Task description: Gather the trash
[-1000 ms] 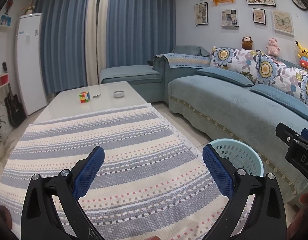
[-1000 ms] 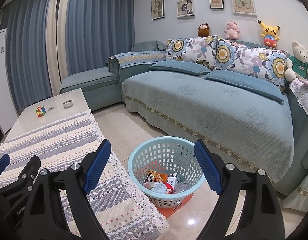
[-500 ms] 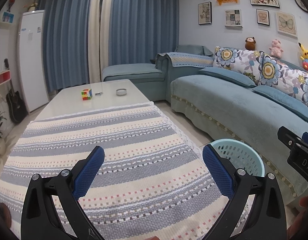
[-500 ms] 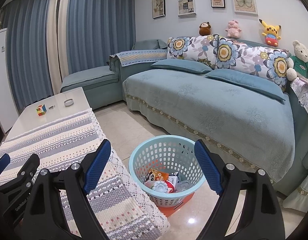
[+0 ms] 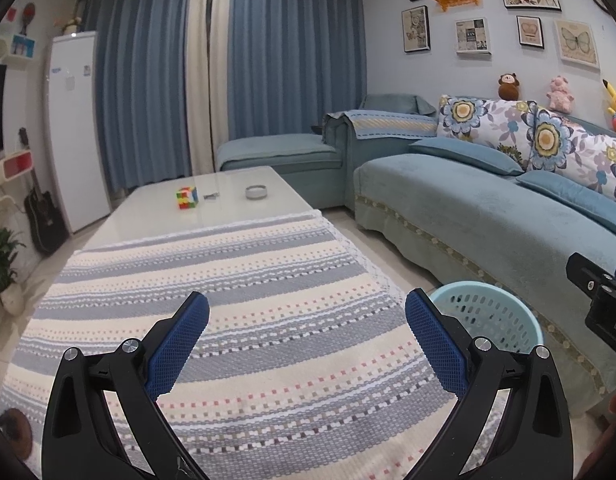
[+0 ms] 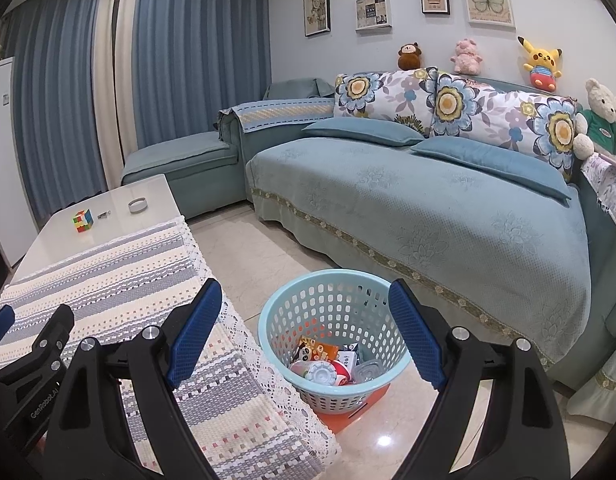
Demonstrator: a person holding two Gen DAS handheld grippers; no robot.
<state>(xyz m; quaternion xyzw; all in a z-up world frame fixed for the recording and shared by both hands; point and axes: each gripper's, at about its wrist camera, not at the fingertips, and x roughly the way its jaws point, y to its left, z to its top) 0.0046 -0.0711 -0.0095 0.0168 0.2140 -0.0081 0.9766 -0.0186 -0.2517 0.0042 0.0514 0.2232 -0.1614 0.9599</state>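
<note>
Hovering empty, left gripper (image 5: pixel 306 336) jaws spread wide above the striped woven cloth (image 5: pixel 236 280) covering the worktop (image 5: pixel 228 188); holding nothing either, right gripper (image 6: pixel 304 326) jaws parted over the perforated pale-blue plastic basket (image 6: pixel 335 308), sitting on the floor directly ahead of and below those jaws. Lying in its bottom, crumpled wrappers and round lids as trash (image 6: pixel 327 362), probably gathered there. Resting far beyond the jaws on glossy white worktop: puzzle cube (image 5: pixel 187 197), ring-shaped dish (image 5: pixel 256 192)

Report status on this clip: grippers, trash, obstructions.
Left gripper and right gripper open, both empty. Wrappers and cups sit inside the light blue perforated plastic basket on the floor. Striped woven tablecloth bare; nothing blocking.
</note>
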